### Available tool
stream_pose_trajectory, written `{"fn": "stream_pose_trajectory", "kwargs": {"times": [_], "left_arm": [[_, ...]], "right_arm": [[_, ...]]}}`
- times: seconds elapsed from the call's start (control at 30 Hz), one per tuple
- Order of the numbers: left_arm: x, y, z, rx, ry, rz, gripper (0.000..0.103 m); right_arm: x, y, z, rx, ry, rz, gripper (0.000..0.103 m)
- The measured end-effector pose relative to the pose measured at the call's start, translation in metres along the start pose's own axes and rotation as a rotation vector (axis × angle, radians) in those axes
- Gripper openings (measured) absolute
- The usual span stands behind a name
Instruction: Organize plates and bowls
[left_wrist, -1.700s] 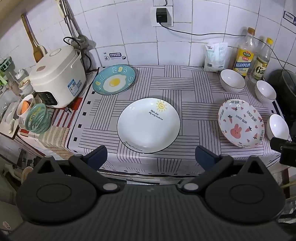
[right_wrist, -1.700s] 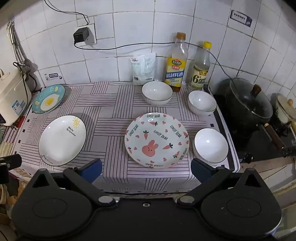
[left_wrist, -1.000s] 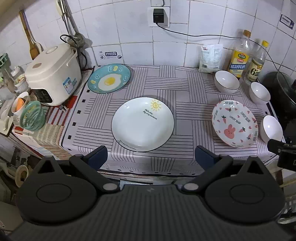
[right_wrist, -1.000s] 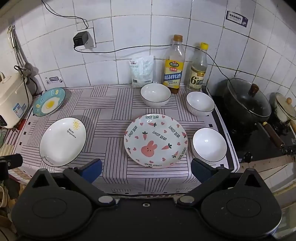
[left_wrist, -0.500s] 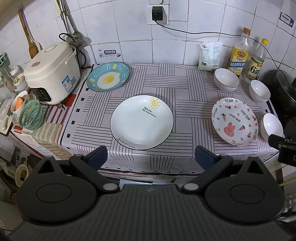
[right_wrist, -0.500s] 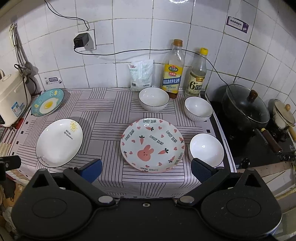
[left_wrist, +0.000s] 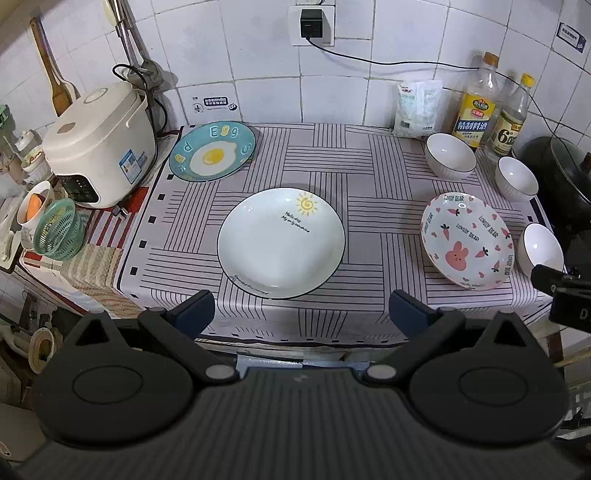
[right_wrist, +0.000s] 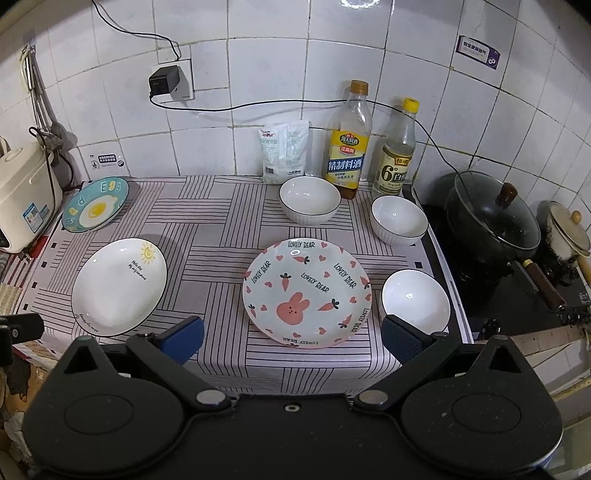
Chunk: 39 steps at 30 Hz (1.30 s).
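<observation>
Three plates lie apart on a striped cloth: a blue egg plate (left_wrist: 212, 151) (right_wrist: 95, 208) at the back left, a white sun plate (left_wrist: 281, 242) (right_wrist: 119, 286) in the middle, and a pink rabbit plate (left_wrist: 467, 240) (right_wrist: 306, 291) to the right. Three white bowls stand apart: one at the back (left_wrist: 450, 156) (right_wrist: 309, 199), one by the vinegar bottle (left_wrist: 516, 178) (right_wrist: 399, 219), one at the front right (left_wrist: 539, 249) (right_wrist: 415, 304). My left gripper (left_wrist: 301, 312) is open and empty, short of the sun plate. My right gripper (right_wrist: 291, 339) is open and empty, short of the rabbit plate.
A rice cooker (left_wrist: 101, 142) and green basket (left_wrist: 59, 229) stand at the left. Two bottles (right_wrist: 349, 147) (right_wrist: 397, 155) and a white packet (right_wrist: 283, 151) line the tiled wall. A lidded black pot (right_wrist: 493, 221) and a small pot (right_wrist: 565, 236) sit on the stove at right.
Both grippers have shifted a little, so the counter sits slightly differently in each view. The plates and bowls have not moved. Both grippers stay open and empty.
</observation>
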<state>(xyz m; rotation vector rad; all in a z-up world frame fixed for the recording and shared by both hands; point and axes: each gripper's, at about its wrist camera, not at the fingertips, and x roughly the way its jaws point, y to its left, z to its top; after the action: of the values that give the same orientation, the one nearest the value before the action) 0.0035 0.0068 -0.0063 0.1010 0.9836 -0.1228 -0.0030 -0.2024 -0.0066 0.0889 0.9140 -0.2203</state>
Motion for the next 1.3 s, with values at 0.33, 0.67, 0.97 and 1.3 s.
{"fn": "stream_pose_trajectory", "kwargs": {"times": [0.33, 0.67, 0.97, 1.3], "left_arm": [[0.001, -0.002, -0.001, 0.003, -0.009, 0.001, 0.102], [0.004, -0.007, -0.008, 0.012, -0.053, 0.008, 0.102], [0.006, -0.008, -0.013, 0.018, -0.057, 0.007, 0.102], [0.01, -0.012, -0.013, 0.005, -0.055, 0.033, 0.102]], "right_arm": [[-0.003, 0.0, 0.0, -0.011, -0.028, -0.022, 0.103], [0.001, -0.001, -0.006, -0.03, -0.04, -0.054, 0.103], [0.002, -0.005, -0.009, -0.024, -0.042, -0.05, 0.103], [0.007, -0.006, -0.01, -0.03, -0.038, 0.003, 0.103]]}}
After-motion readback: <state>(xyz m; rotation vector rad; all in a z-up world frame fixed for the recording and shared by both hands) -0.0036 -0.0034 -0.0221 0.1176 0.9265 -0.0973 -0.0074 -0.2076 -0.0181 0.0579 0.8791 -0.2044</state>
